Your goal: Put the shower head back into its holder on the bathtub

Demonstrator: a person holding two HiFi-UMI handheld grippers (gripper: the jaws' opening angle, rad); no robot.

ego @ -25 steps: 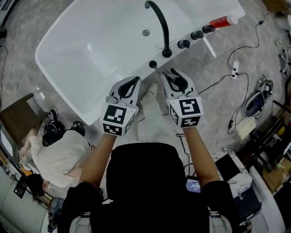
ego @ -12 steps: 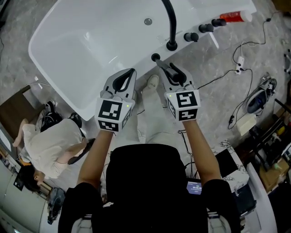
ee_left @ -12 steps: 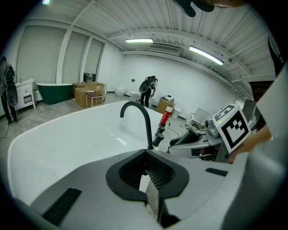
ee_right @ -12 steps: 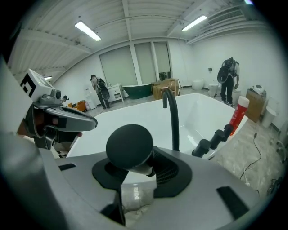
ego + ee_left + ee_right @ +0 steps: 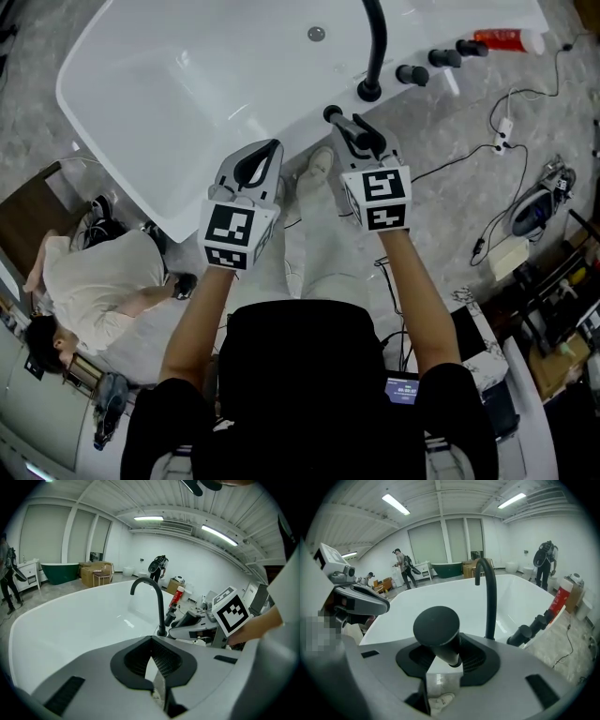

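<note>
The white bathtub fills the top of the head view, with a black curved faucet and black knobs on its near rim. My right gripper is shut on the black shower head, gripping its handle. The shower head's round face points at the tub. Its front end lies right beside the small black holder on the rim; whether they touch I cannot tell. My left gripper hovers over the tub's near edge, shut and empty, its tips meeting.
A red bottle lies on the rim past the knobs. A person crouches on the floor at the left. Cables and gear lie on the floor to the right. Other people stand beyond the tub.
Both grippers have sunk toward the tub's rim. The shower head's end has come closer to the holder. The crouching person at the left has shifted.
</note>
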